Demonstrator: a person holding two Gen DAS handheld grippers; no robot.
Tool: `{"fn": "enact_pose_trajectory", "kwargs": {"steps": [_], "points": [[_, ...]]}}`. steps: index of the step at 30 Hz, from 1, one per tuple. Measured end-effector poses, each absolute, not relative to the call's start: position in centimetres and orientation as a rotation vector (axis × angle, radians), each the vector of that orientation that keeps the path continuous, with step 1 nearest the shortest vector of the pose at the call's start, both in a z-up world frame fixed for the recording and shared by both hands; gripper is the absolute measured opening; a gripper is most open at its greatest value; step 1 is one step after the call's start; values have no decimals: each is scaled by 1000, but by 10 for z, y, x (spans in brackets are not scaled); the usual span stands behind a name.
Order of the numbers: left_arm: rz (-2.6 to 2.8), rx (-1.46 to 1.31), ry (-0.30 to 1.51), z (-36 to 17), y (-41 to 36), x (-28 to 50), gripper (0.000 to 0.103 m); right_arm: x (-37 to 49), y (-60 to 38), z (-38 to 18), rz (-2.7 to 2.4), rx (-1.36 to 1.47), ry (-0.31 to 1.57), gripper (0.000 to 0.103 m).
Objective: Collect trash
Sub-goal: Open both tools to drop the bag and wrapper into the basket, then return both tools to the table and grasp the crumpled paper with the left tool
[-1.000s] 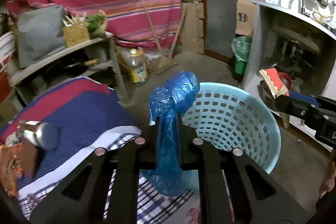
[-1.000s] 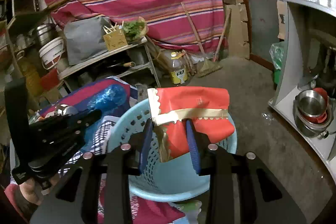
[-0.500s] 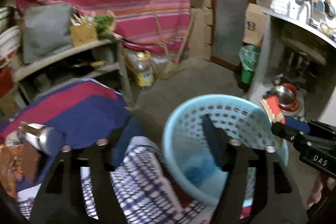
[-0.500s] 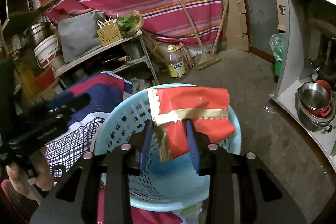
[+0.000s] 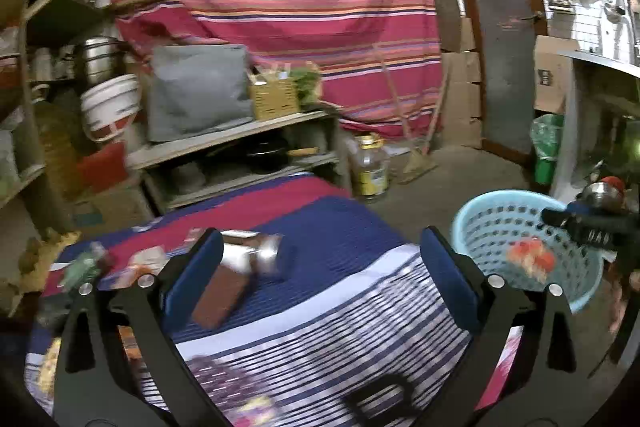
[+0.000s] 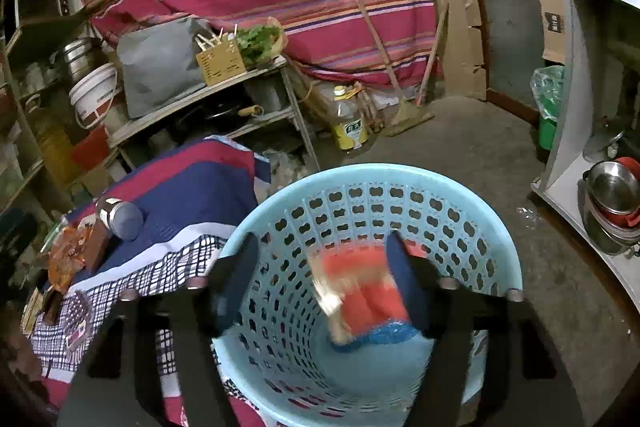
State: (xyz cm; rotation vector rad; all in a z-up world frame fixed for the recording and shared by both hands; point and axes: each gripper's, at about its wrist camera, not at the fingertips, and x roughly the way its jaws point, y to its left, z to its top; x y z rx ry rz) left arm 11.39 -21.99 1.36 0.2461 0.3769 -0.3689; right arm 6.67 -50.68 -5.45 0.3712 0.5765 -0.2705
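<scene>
My left gripper (image 5: 320,267) has its jaws opening wide over the striped cloth (image 5: 340,291) that covers the table, and nothing sits between the blue pads. Ahead of it, near the cloth's left edge, I see a steel tin (image 5: 252,255) lying on its side and a brown packet (image 5: 220,295) just below it, both smeared by motion blur. Only this view shows the far-left litter, a greenish scrap (image 5: 82,269) and pale wrappers I cannot identify. The light blue basket (image 5: 496,227) stands off the cloth's right edge, with a blurred red shape inside and the tip of my right gripper over its far rim.

The right wrist view looks straight down into the basket (image 6: 460,195). My right gripper (image 6: 320,267) is opening too; the red wrapper (image 6: 360,287) lies between the fingers but clear of the pads, blurred and inside the basket, so I read it as released. Beneath it a blue plastic bag (image 6: 380,335) rests at the basket's bottom, which the left view does not show. This view also gives the tin (image 6: 120,215) sharply, with an orange wrapper (image 6: 66,259) beside it near the cloth's left edge.
</scene>
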Motion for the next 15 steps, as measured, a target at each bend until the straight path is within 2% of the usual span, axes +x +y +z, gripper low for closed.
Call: {"fn": "enact_pose_trajectory", "kwargs": {"steps": [7, 15], "points": [[-254, 236, 378, 25, -129, 112, 96, 62, -488, -41, -307, 350, 543, 76], [-81, 168, 448, 13, -28, 139, 96, 72, -402, 1, -222, 194, 483, 84]]}}
